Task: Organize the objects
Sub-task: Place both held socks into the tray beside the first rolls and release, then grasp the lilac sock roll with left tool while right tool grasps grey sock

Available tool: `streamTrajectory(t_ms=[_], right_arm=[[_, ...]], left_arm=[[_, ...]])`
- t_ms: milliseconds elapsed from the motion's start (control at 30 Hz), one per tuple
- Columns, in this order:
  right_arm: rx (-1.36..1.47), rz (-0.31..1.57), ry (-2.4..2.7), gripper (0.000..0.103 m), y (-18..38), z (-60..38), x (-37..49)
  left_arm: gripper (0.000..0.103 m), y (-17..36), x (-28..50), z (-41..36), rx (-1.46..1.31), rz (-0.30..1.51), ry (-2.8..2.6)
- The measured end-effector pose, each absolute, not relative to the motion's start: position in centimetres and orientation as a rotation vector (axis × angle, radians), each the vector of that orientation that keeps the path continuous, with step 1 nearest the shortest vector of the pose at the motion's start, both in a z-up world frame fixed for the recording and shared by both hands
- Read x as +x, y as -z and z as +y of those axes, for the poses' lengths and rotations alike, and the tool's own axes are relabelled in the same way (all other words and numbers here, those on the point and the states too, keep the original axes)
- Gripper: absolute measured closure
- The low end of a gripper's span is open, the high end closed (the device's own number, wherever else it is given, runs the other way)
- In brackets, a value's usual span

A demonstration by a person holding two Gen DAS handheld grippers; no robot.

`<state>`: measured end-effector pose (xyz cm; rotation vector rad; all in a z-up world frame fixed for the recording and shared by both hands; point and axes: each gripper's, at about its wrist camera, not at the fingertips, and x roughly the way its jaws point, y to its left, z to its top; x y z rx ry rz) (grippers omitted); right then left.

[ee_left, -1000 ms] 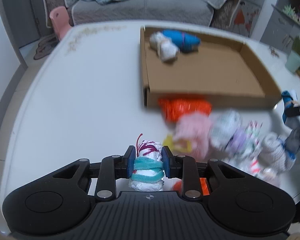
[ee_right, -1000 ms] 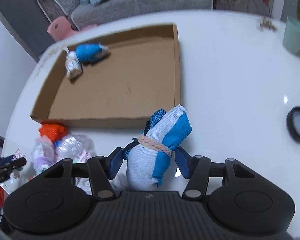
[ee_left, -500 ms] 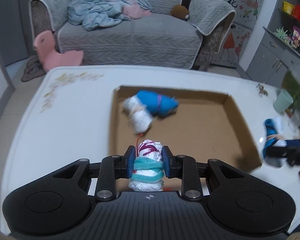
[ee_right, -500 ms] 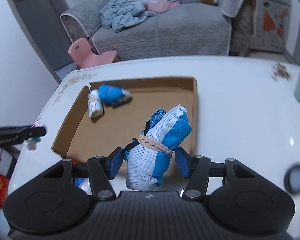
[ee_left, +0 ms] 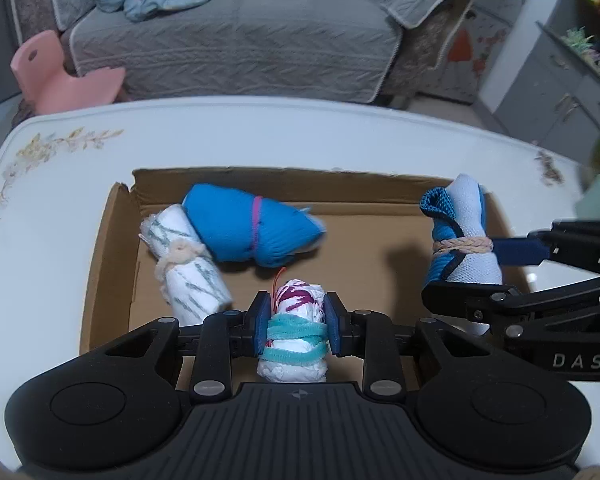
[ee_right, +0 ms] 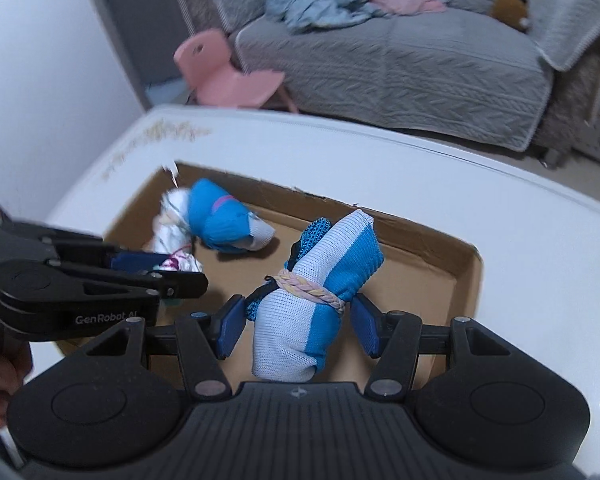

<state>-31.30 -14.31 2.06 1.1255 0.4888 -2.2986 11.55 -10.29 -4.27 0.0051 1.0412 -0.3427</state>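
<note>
Two knit sock rolls gripped, w/ bands, cardboard tray

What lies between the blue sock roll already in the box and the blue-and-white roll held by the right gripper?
Only bare cardboard floor of the box, seen in the left wrist view between the blue sock roll and the blue-and-white roll.
</note>
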Motion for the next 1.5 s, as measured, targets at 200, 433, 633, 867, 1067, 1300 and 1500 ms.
streamTrajectory(t_ms=[200, 433, 633, 867, 1067, 1300, 1500], right_arm=[[1.106, 0.597, 2.206, 0.049, -0.1, -16.5, -33.2], [1.097, 0.666, 2.203, 0.048, 1.6, -17.3, -33.7], [1.106, 0.649, 2.253, 0.030, 0.6, -16.0, -33.2], [1.140, 0.654, 2.305, 0.019, -0.5, -14.3, -29.1], [1.236, 0.759, 2.282, 0.018, 1.0, -13.4, -24.7], [1.321, 0.695, 2.297, 0.018, 1.1, -12.0, -21.8], [1.376, 0.674, 2.307, 0.017, 1.0, -10.8, -20.0]], left_arm=[[0.069, 6.1, 12.7, -9.9, 0.003, 1.050, 0.306], [0.059, 6.6, 12.8, -10.1, 0.044, 1.027, 0.288], [0.023, 6.1, 12.1, -9.3, 0.052, 0.996, 0.268], [0.018, 5.7, 7.9, -8.7, 0.088, 1.062, 0.298], [0.020, 6.6, 3.8, -8.4, 0.142, 1.153, 0.317], [0.021, 5.6, 2.5, -7.9, 0.105, 1.184, 0.331], [0.021, 5.3, 2.4, -7.9, 0.103, 1.195, 0.346]])
